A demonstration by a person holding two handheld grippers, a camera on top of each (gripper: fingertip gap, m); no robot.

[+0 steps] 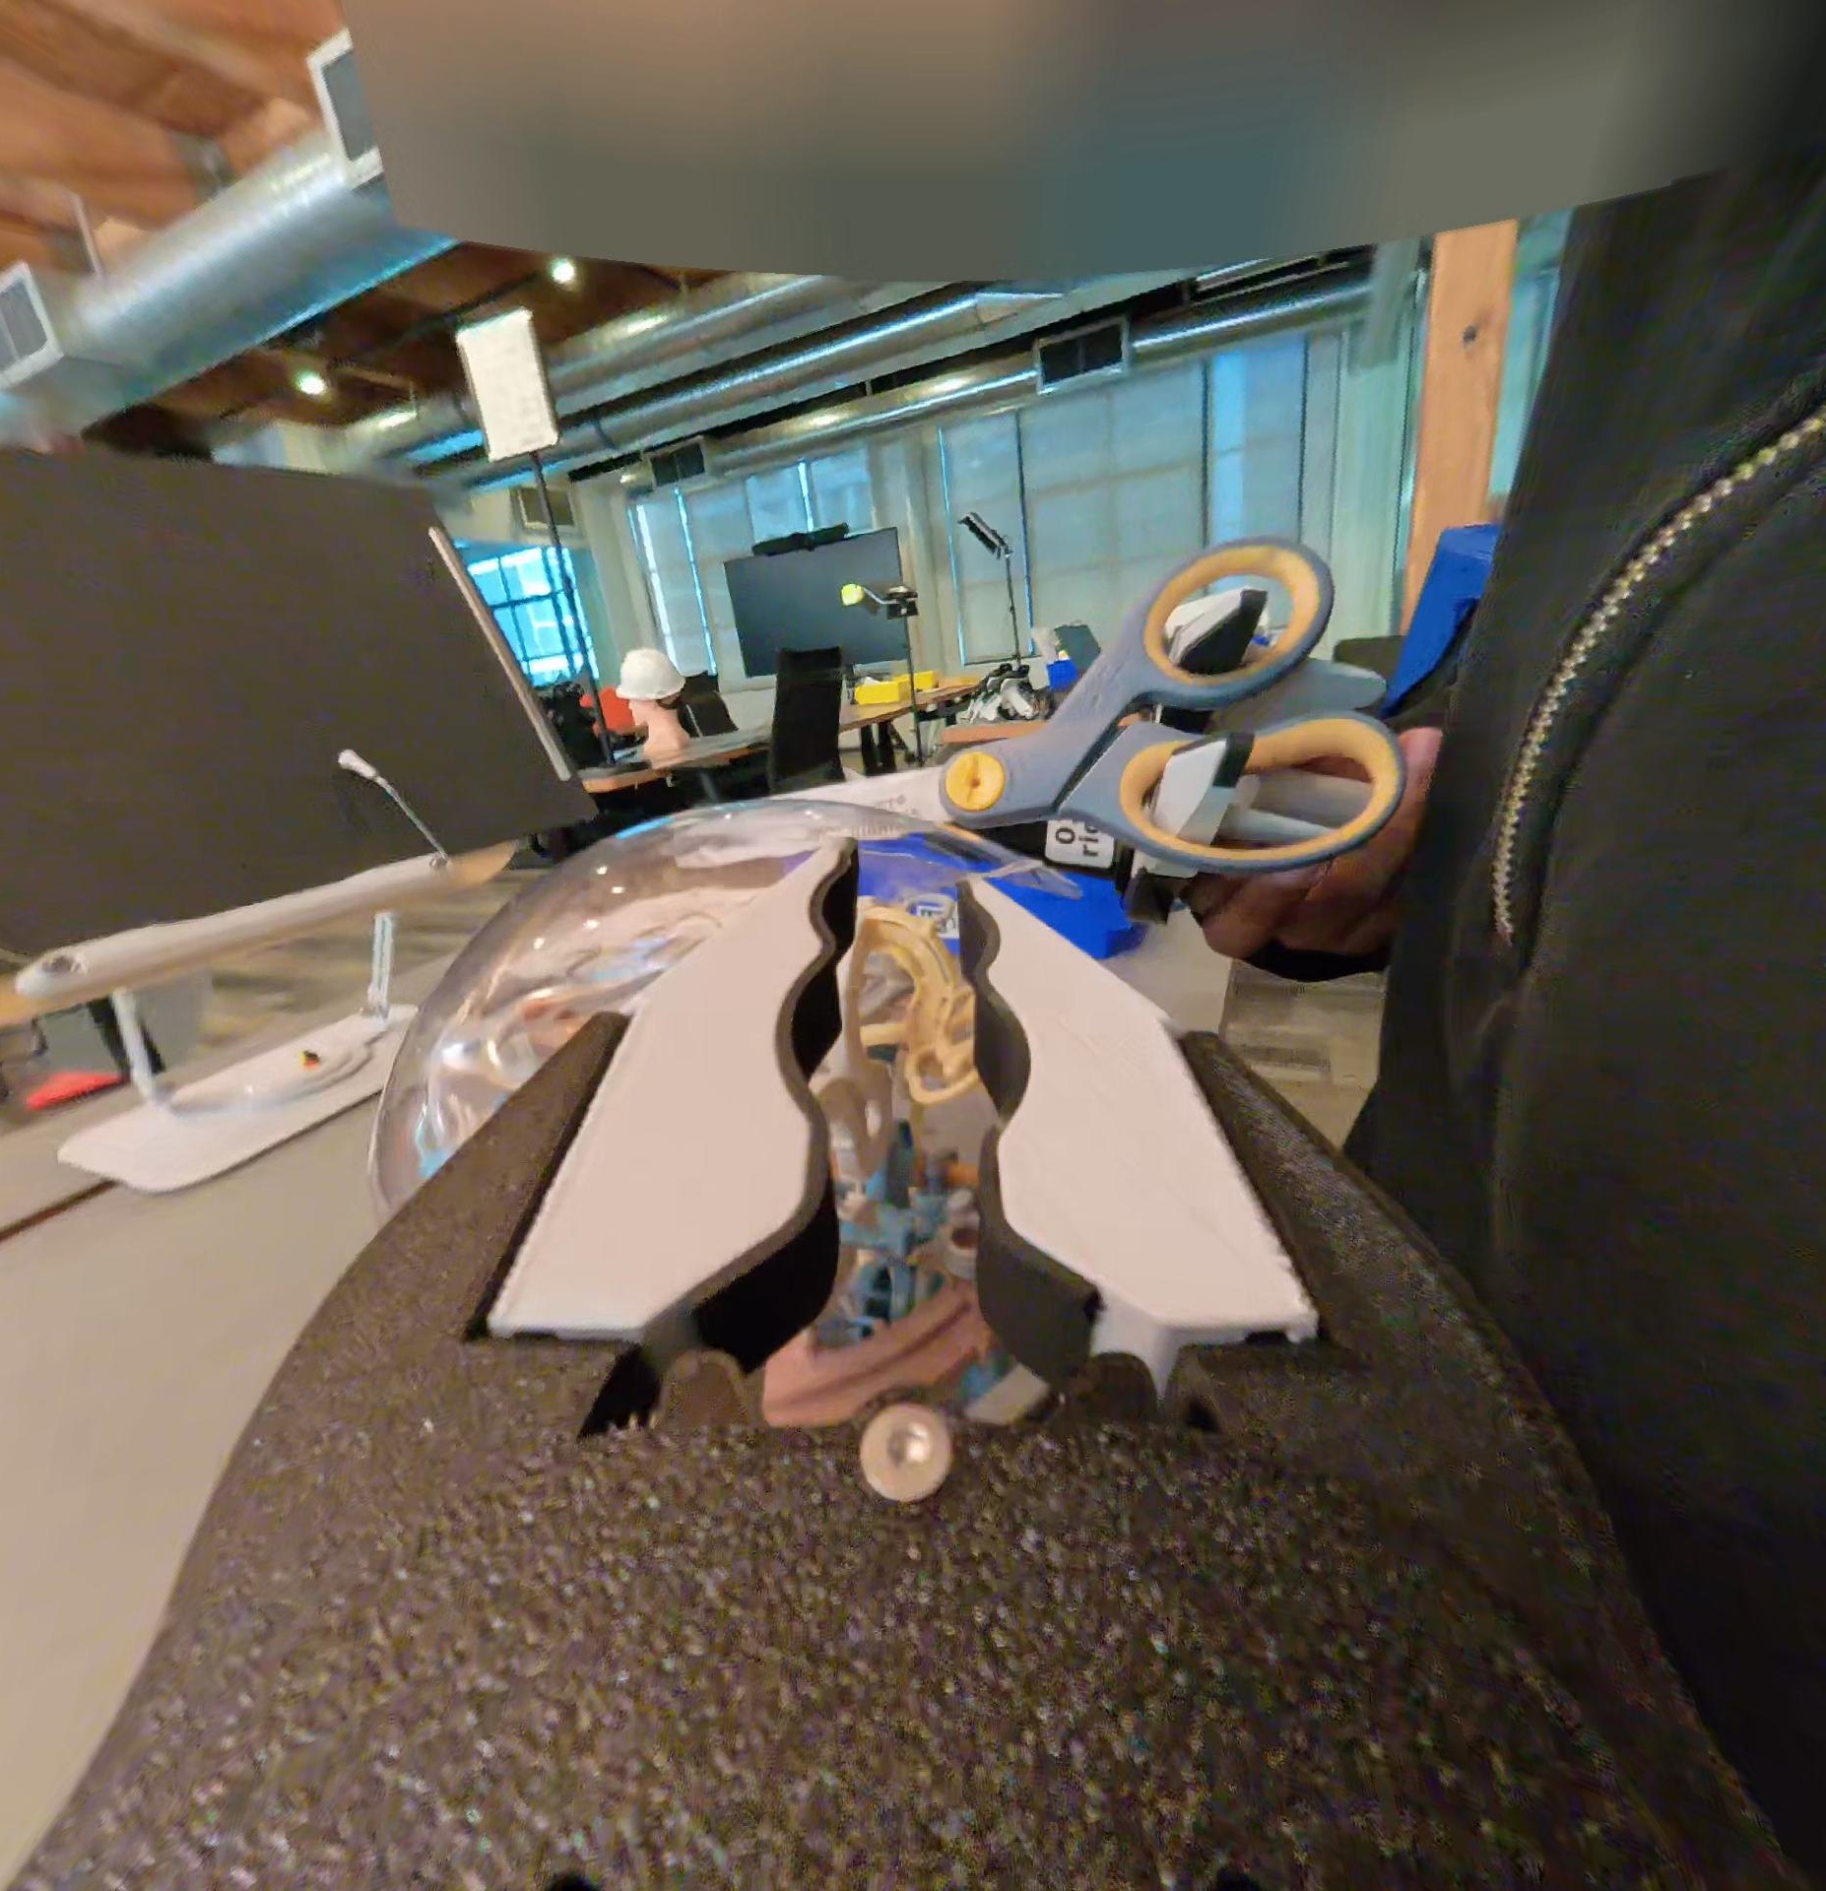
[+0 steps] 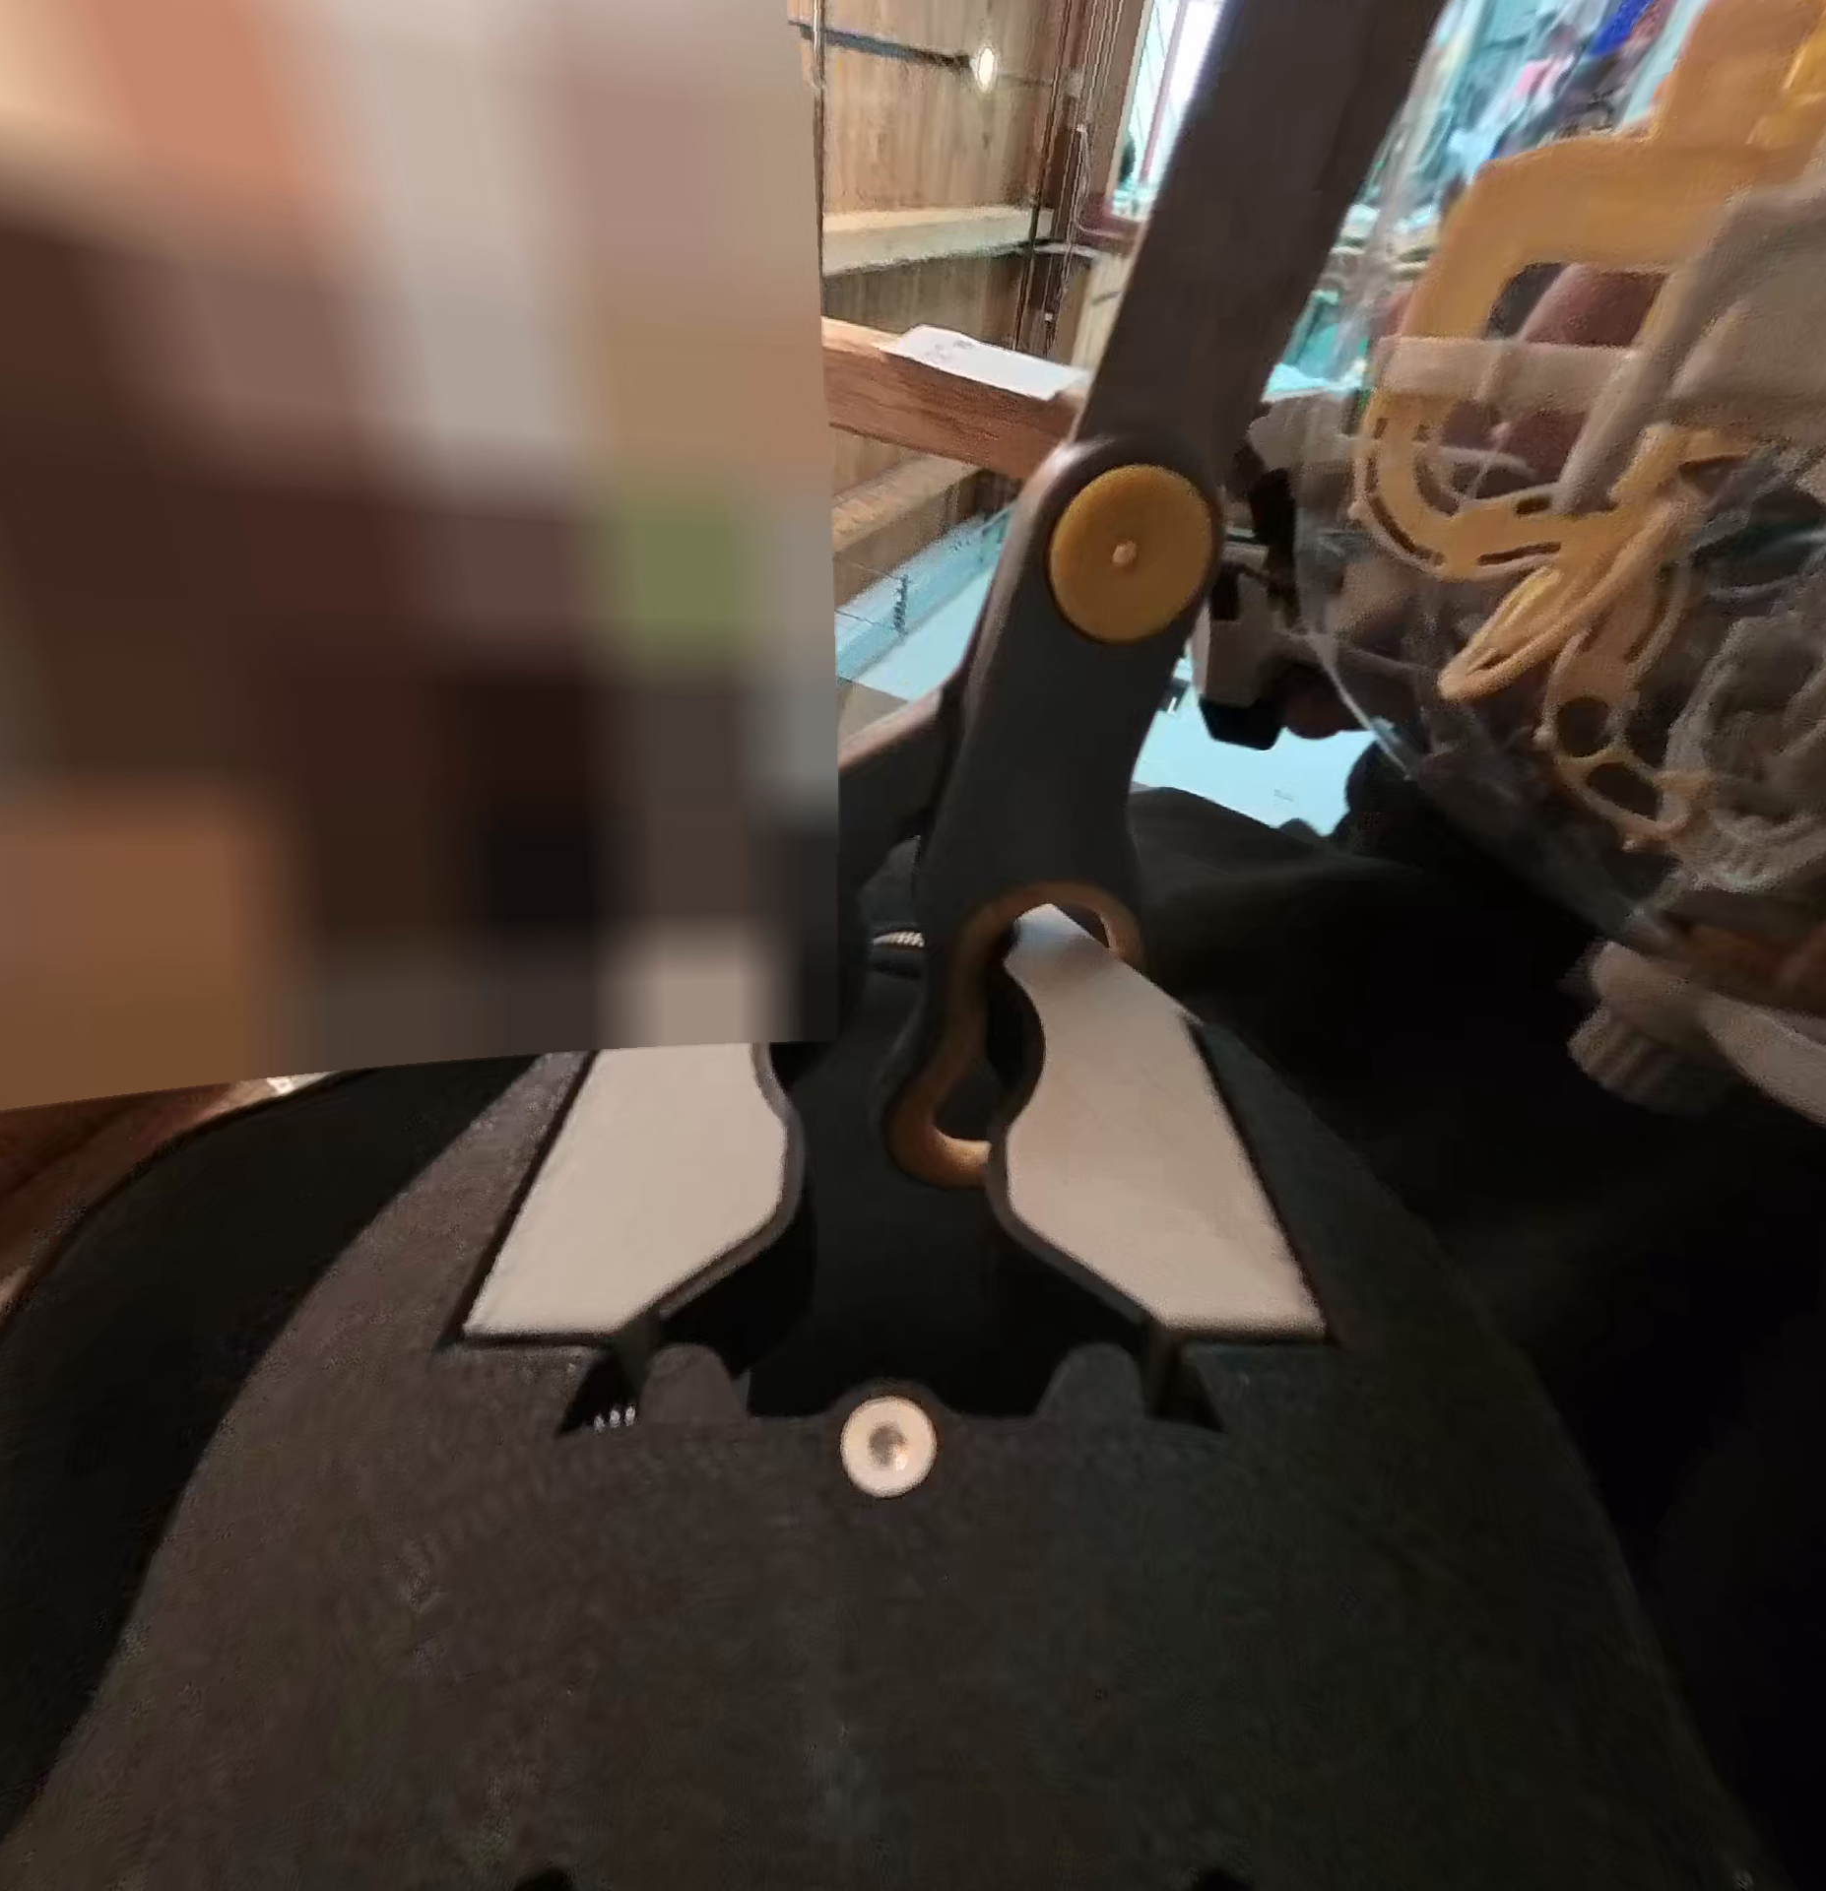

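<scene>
The clear plastic package (image 1: 622,982) of small parts is pinched between the left gripper (image 1: 904,921) fingers (image 1: 704,1105), raised off the tabletop (image 1: 121,1433). Beyond them, scissors (image 2: 1083,706) are carried by the right gripper (image 2: 888,1034), one finger (image 2: 1124,1146) threaded through a handle loop, fingers spread.

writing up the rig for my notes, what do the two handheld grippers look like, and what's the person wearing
Both match. The left gripper has a rough, speckled black body, two flat white fingers with wavy black inner pads, and a silver screw at the base. The right gripper has the same black body, white fingers and screw. No cables show. The person wears a black zip-up jacket.
</scene>
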